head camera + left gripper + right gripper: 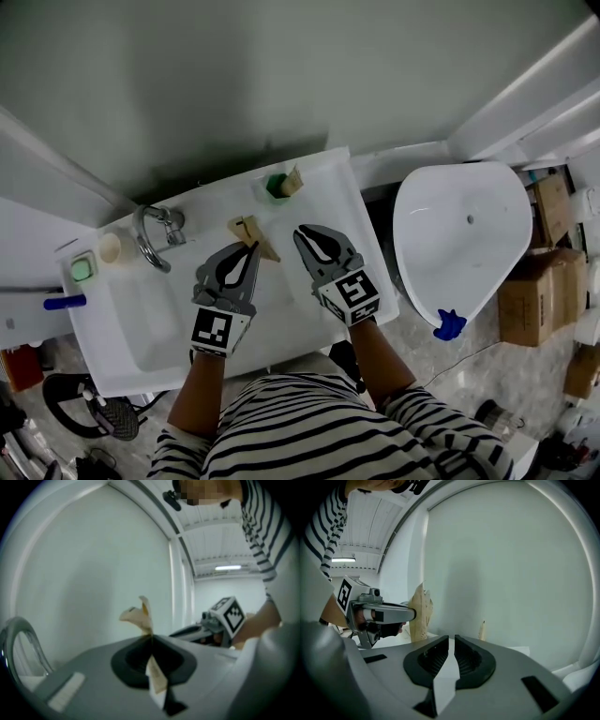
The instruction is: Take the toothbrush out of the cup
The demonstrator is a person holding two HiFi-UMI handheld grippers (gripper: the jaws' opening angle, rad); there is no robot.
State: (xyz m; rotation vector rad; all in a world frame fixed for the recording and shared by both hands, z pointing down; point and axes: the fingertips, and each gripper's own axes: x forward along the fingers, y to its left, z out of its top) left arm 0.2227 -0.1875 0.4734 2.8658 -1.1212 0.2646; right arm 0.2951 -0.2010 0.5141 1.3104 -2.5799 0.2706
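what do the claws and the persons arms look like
The left claw and right claw are grey, tapering to a point, with black ridged insides. Each carries a white cube with black square markers. The person wears a black-and-white striped top, forearms bare.

You find no word, brand name or number legible in any view — whatever print the cardboard boxes (530, 295) carry is too small to read. The only printed signs are the black-and-white square markers on the cubes of your left gripper (253, 247) and right gripper (302, 231) — coded patterns, not letters.
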